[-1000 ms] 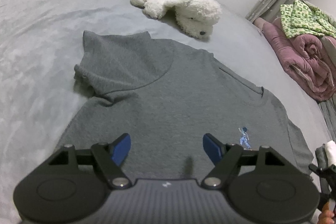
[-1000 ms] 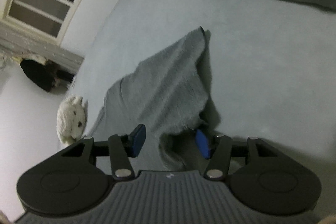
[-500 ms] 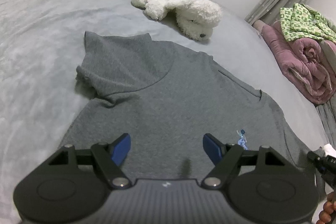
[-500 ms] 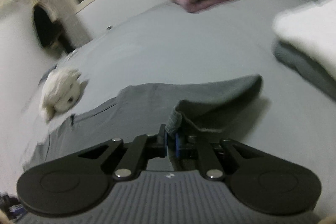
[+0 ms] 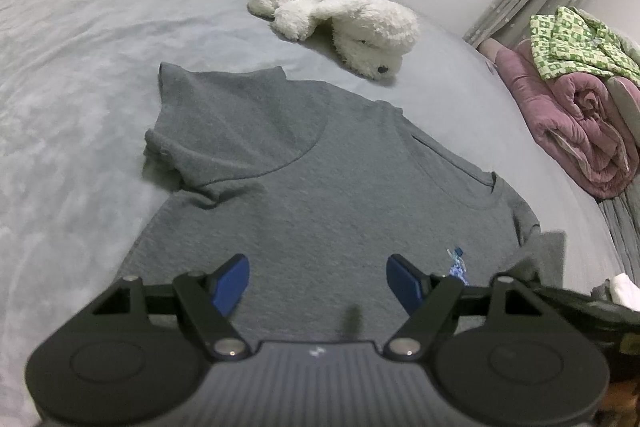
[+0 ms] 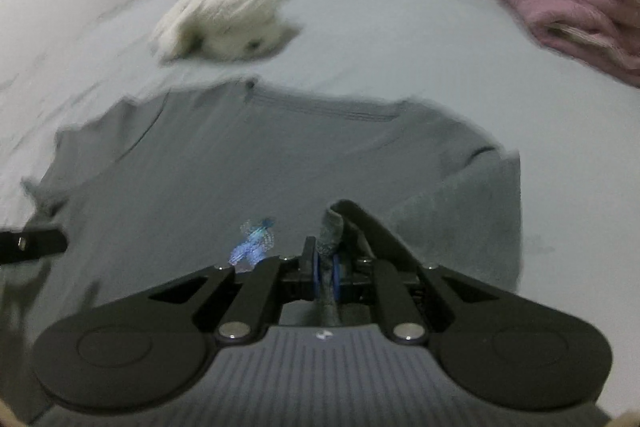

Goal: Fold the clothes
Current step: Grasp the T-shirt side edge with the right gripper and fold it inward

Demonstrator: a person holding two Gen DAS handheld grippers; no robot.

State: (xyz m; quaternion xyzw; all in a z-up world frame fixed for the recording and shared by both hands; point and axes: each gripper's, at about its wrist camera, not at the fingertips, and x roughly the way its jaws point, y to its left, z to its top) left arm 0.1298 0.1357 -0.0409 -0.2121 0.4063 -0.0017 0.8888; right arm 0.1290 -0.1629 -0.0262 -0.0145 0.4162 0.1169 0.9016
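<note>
Grey T-shirt point(image 5: 320, 195) lies flat on the grey bed point(image 5: 80, 67), near hem hidden under both grippers. Left gripper point(image 5: 318, 281) spread, empty. Right gripper point(image 6: 326, 269) pinches a fabric fold, jaws easing apart. Right view blurred: plush dog point(image 6: 224, 23) at 11 o'clock smeared.

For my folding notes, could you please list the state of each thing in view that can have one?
Grey T-shirt: spread on the bed, one sleeve already folded in, the other pinched and lifted.
Left tool: open, empty, above the shirt.
Right tool: pads on a fold of sleeve fabric, jaws opening slightly.
Plush dog: lying on its side beyond the shirt.
Pink blanket: rolled up, green checked cloth on top.
</note>
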